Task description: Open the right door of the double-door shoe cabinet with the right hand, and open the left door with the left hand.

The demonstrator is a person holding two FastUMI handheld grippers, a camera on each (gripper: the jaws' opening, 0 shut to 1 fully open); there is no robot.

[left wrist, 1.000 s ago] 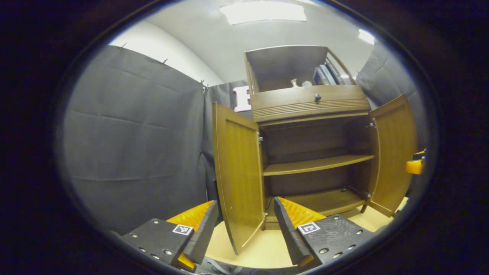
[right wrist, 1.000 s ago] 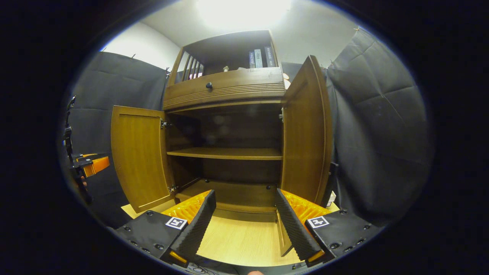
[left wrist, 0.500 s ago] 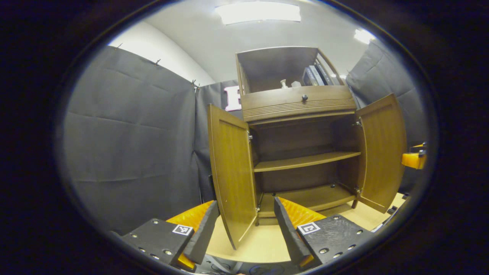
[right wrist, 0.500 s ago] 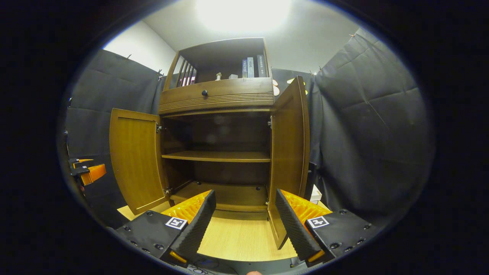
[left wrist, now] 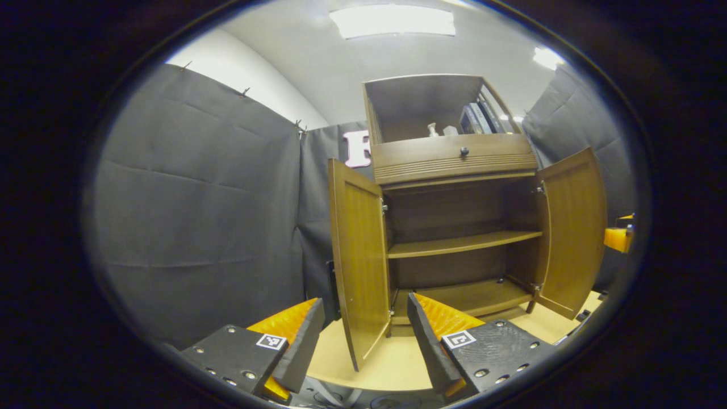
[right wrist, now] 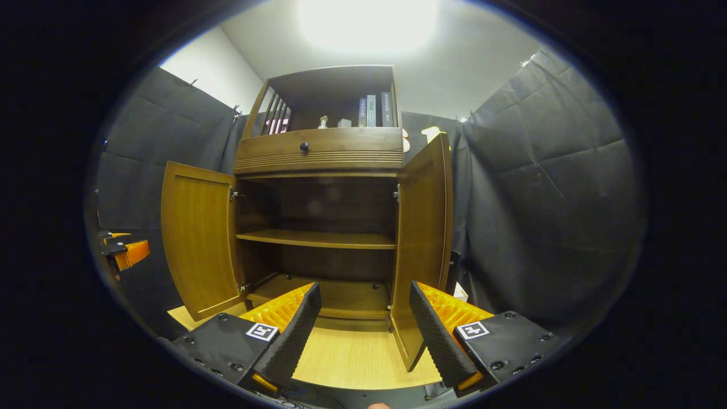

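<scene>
Booth floor [right wrist: 352,358] | shoe cabinet [right wrist: 321,153] doors swung wide | tools apart

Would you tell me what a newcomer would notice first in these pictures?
The wooden cabinet stands mid-scene with both doors swung wide, the left door and right door baring two empty shelves. Books stand in its top niche. Both grippers, left and right, hang open and apart from it.

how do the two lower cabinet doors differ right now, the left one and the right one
In the right gripper view, the left door shows its broad inner panel, while the right door looks narrow, turned nearly edge-on. In the left gripper view this reverses: the left door is the narrow one, the right door the broad one. Both are open, the same brown wood, and neither open gripper touches them.
</scene>
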